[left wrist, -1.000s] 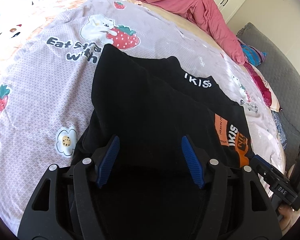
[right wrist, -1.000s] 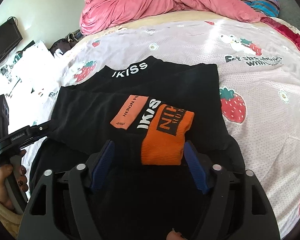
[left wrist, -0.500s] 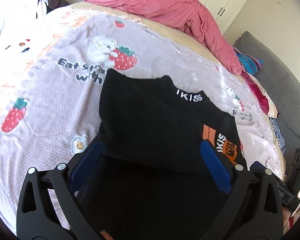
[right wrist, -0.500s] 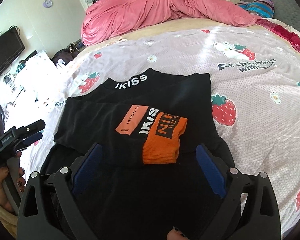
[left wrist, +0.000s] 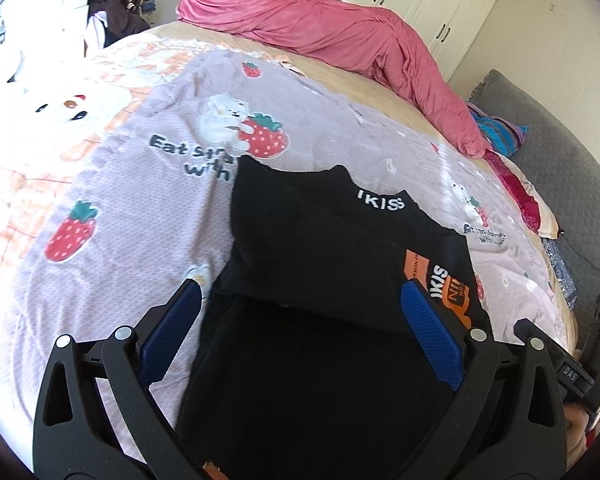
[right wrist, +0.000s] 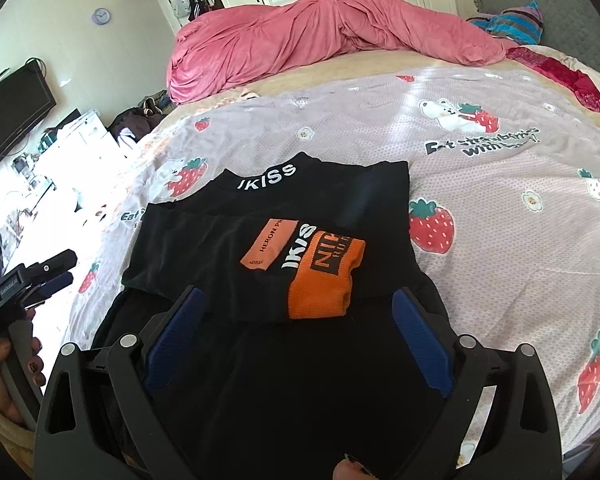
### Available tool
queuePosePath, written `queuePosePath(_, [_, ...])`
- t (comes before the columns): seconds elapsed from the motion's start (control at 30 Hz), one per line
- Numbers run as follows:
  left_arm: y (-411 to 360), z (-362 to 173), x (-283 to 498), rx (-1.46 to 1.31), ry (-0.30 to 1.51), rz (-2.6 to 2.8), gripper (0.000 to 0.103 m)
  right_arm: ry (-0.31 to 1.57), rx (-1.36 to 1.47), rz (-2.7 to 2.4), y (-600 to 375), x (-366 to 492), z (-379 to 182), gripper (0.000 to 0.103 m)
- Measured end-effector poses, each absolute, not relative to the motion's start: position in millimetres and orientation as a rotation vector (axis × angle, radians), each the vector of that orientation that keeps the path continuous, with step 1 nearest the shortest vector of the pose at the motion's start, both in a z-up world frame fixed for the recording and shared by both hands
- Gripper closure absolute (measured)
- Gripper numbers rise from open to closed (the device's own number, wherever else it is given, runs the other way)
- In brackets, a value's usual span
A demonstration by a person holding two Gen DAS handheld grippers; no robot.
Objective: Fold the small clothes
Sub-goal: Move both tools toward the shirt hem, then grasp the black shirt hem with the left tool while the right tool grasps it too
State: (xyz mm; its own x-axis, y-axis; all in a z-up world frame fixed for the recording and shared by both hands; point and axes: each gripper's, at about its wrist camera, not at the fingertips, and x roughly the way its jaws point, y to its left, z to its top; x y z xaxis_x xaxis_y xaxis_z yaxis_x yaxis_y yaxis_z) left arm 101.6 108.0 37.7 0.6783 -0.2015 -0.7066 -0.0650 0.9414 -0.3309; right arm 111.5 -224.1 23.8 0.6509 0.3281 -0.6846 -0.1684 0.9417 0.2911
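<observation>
Both grippers have opened right up since a second ago: back then our blue pads sat close in over the black cloth, and now they stand far apart, with both cameras pulled back to take in more of the room.

We see the bed [right wrist: 520, 184] filling both views, its lilac strawberry-print cover spread flat. Along the far side lies the pink duvet [right wrist: 324, 36], bunched in a long heap, and we can pick it out from the left wrist too [left wrist: 320, 24]. White wardrobe doors [left wrist: 432, 0] stand behind it.

Next down, the black top [right wrist: 300, 360] lies flat on the cover near the bed's close edge, partly folded, white IKISS lettering at its collar. From the left wrist the same top [left wrist: 308, 248] shows one black sleeve folded across its body. On that folded layer sits the orange cuff [right wrist: 324, 284], with an orange label just beside it.

Our left gripper [left wrist: 300, 328] hangs over the top's lower part, jaws spread wide, holding nothing. Our right gripper [right wrist: 296, 332] does the same, jaws spread wide either side of the orange cuff, gripping nothing. Whether the pads brush the cloth, we cannot tell.
</observation>
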Motion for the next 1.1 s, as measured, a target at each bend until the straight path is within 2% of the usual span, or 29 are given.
queuePosePath(0.4, [129,35,69,-0.348,0.826,-0.018,0.009,0.805,0.212,0.273,-237,86,27,0.008])
queuePosePath(1.1, [149,0,15,-0.339,0.913,0.015,0.009,0.847,0.175,0.247,-255,51,14,0.008])
